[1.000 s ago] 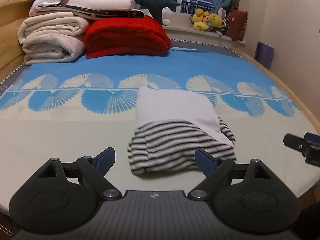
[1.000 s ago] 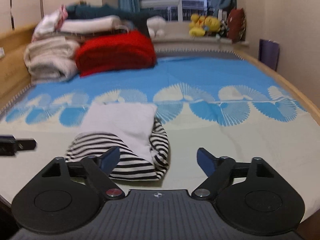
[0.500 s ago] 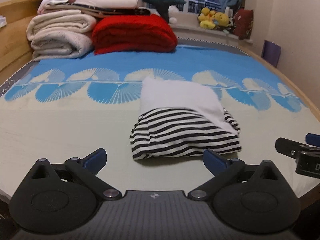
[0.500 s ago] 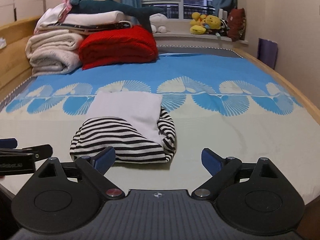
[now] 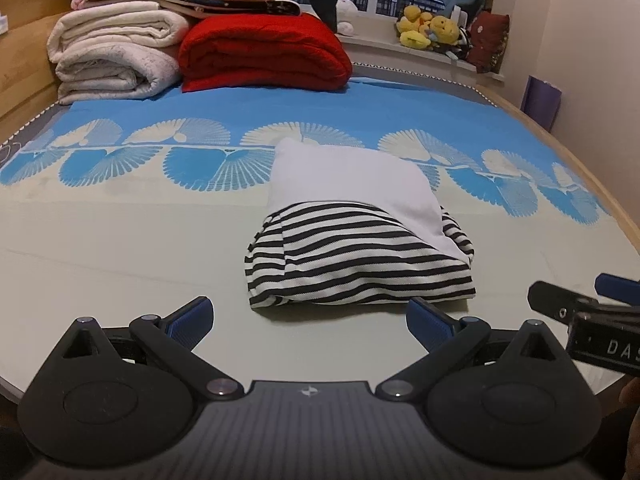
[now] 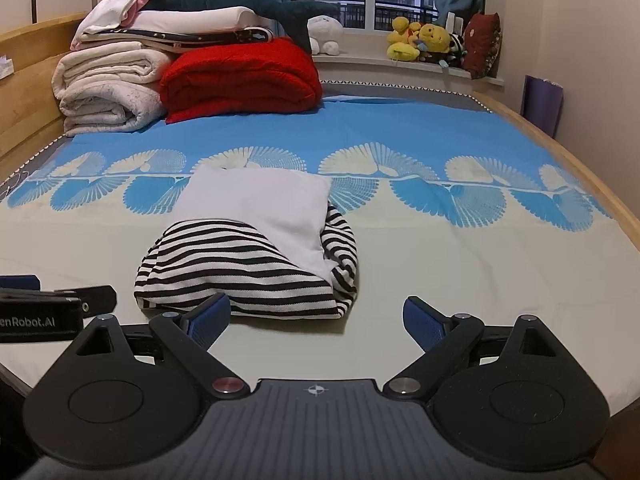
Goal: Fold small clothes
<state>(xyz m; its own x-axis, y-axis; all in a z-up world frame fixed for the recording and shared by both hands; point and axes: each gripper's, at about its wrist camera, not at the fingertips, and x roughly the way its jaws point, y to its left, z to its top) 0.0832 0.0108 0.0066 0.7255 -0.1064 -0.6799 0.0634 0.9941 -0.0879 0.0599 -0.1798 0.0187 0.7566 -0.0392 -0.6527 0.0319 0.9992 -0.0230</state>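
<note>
folded striped garment (image 5: 360, 256) on the bed (image 5: 120, 248), just ahead of both empty, wide-open grippers: left gripper (image 5: 308, 316), right gripper (image 6: 316, 316)

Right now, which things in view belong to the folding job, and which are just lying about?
Job:
striped garment, folded, with a white panel on top
left gripper, open
right gripper, open

Lying about:
red blanket
white bedding stack
plush shark
yellow plush toys
bed sheet
</note>
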